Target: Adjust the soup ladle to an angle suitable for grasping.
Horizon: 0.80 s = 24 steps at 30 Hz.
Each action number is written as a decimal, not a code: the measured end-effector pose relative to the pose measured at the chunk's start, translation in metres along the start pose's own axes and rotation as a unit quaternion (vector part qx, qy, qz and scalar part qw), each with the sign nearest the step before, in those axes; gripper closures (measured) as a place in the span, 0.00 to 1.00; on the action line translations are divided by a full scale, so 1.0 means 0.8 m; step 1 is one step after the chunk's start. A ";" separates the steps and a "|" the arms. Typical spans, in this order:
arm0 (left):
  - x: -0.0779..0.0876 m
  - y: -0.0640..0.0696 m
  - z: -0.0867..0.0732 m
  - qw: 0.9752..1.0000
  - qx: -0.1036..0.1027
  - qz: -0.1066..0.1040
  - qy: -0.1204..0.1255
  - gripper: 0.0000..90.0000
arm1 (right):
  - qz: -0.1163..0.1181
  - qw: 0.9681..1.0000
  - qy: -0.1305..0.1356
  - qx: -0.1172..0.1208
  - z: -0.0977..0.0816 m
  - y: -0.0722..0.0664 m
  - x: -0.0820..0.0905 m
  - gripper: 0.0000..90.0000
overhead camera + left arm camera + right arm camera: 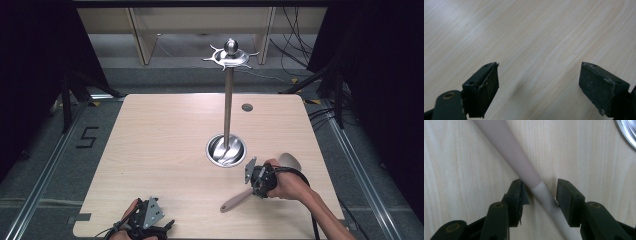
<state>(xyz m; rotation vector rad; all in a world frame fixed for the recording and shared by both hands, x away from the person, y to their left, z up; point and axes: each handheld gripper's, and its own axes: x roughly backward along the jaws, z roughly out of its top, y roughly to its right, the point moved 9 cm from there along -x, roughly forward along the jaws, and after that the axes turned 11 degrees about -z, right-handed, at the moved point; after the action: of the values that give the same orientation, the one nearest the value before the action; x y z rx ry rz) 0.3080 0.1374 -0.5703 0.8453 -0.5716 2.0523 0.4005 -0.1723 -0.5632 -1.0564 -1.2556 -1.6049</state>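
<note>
My left claw [150,226] rests idle at the near edge of the pale wooden surface [160,150], jaws wide apart on nothing. My right claw [540,195] straddles the long beige-handled spatula [506,147] lying on the wood; whether the pads pinch it, I cannot tell. An off-centre grip could let it swivel or slip, striking the tall steel hanging stand [228,107] beyond.

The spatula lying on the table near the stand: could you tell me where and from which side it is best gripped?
Grip the spatula on its slim neck, where the pinkish handle meets the paler shaft, coming straight down from above. It lies flat on the table, so only its two sides are free, and the shaft there is narrow and round. The right gripper already straddles that spot, jaws either side; whether the pads press yet is unclear.
</note>
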 end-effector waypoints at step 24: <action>0.001 0.003 -0.001 1.000 0.015 -0.002 0.001 0.17 | -0.008 0.994 -0.053 0.093 0.005 -0.003 0.002 0.77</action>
<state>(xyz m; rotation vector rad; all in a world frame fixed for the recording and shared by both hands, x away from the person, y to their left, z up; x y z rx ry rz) 0.3053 0.1373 -0.5704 0.8602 -0.5386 2.0634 0.3980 -0.1683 -0.5618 -1.0266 -1.4575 -1.4274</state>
